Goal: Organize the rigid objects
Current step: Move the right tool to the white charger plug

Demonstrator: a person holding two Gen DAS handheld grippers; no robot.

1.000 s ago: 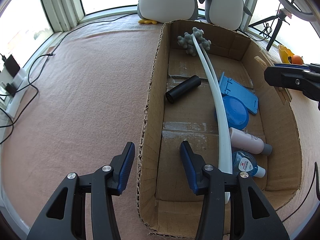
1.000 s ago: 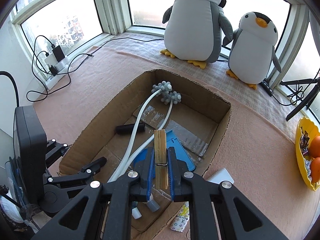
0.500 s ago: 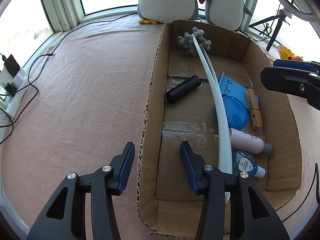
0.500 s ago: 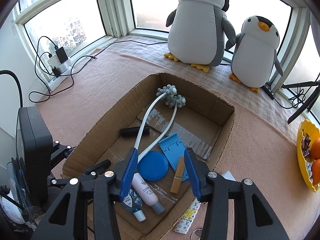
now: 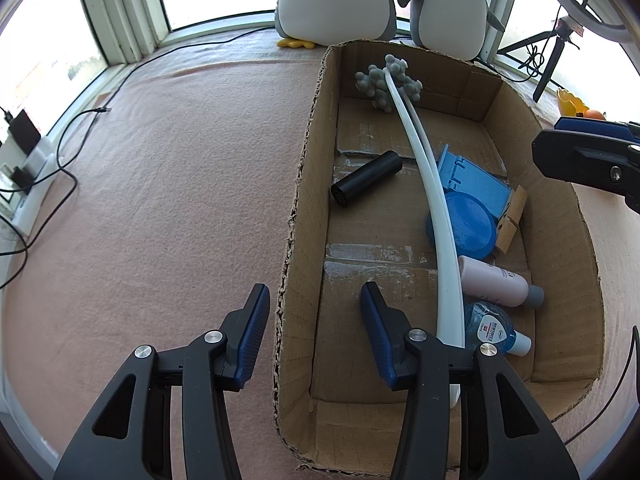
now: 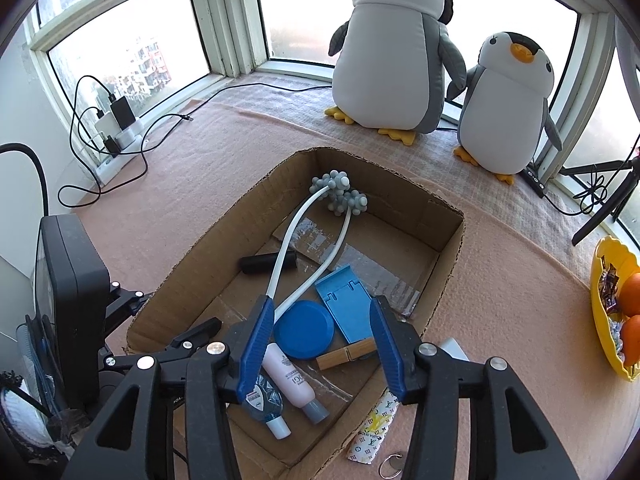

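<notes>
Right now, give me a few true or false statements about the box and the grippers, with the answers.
1. The wooden clothespin lies inside the cardboard box. True.
2. The right gripper grips the clothespin. False: its jaws have just been opening, the pads touch nothing, and the clothespin lies on the box floor.
3. The black cylinder stands upright. False: it lies on its side.
4. Two penguin plush toys stand beyond the box. True.
</notes>
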